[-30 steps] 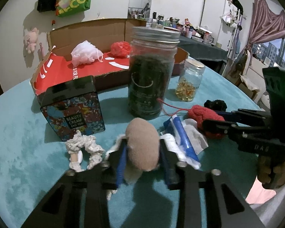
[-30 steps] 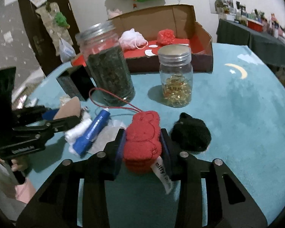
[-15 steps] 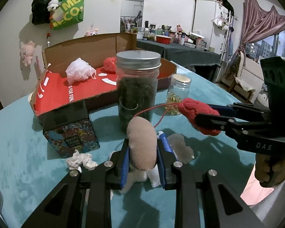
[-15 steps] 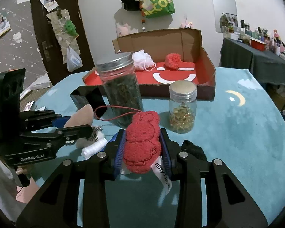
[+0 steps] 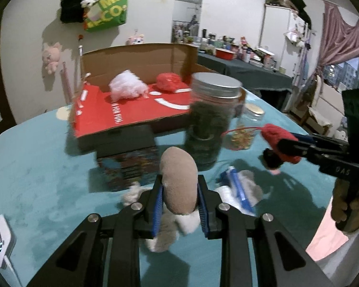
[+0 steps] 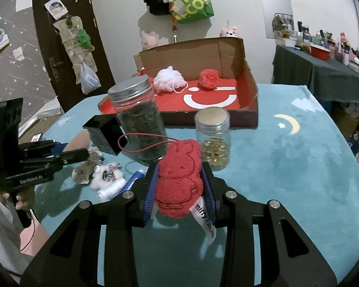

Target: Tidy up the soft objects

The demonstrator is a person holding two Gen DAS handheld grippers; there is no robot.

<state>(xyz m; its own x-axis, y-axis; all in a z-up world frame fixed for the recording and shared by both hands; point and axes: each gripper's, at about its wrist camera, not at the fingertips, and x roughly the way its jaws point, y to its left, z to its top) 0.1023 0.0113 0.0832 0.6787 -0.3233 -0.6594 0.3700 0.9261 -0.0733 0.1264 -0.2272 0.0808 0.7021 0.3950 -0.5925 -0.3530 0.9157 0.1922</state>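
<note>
Surface (image 6: 299,167): covered in teal cloth, jars and small items scattered.
Left hand-held gripper (image 5: 179,192): clamped on a tan soft toy (image 5: 178,181), raised.
Right hand-held gripper (image 6: 179,186): clamped on a red plush rabbit (image 6: 179,177), raised.
Cardboard box (image 6: 246,88): behind, holding a white puff (image 6: 168,79) and red pom-pom (image 6: 209,77).

Lighting is pretty dim and flat indoors, seems to come from overhead, with a cool cast. Left wrist view is smeared with motion blur: the big jar (image 5: 214,119) and the patterned tin (image 5: 129,165) look ghosted, text on them unreadable. Right wrist view is much sharper, you can read the tag on the red plush (image 6: 179,179). Soft dark shadows pool on the teal tablecloth (image 6: 287,167) under the gripper arms. Heavy fisheye bending at the edges, black vignette corners. The window (image 5: 351,69) shows dusky blue, adds little light
</note>
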